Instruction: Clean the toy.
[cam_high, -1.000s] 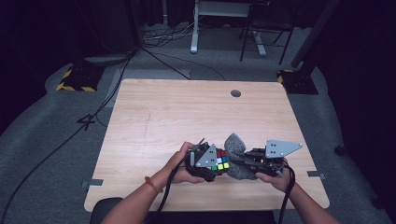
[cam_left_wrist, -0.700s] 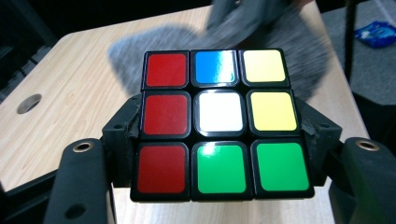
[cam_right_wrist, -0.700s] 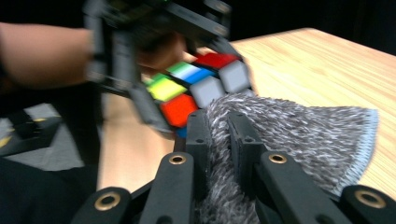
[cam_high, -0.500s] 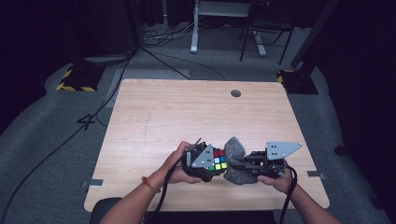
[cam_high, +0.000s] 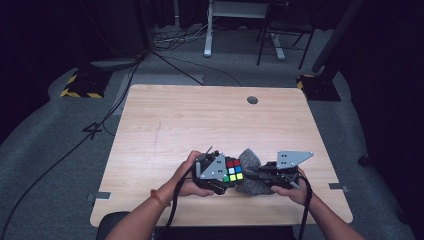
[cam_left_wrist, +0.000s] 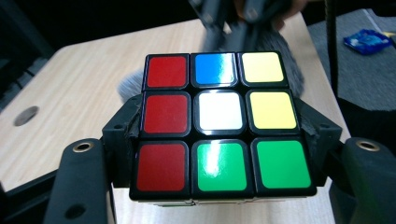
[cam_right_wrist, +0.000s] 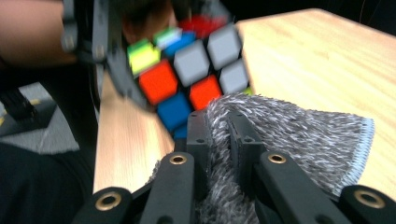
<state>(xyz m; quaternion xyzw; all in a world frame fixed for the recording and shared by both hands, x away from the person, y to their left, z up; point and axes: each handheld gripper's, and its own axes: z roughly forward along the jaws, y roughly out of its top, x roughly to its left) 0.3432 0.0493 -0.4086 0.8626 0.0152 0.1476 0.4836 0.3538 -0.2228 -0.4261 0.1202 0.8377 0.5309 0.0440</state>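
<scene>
near the front edge of the wooden table (cam_high: 165, 125), a puzzle cube (cam_left_wrist: 219, 123) is clamped by its sides between the jaws of the left gripper (cam_high: 220, 172). a fold of grey fuzzy cloth (cam_right_wrist: 289, 135) is pinched by the nearly closed jaws of the right gripper (cam_right_wrist: 218, 135), just beside the cube.

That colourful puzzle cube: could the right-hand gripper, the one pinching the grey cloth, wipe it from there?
Probably yes. The right gripper holds the grey cloth right beside the cube, which the left gripper clamps by its sides, leaving that face open.
</scene>
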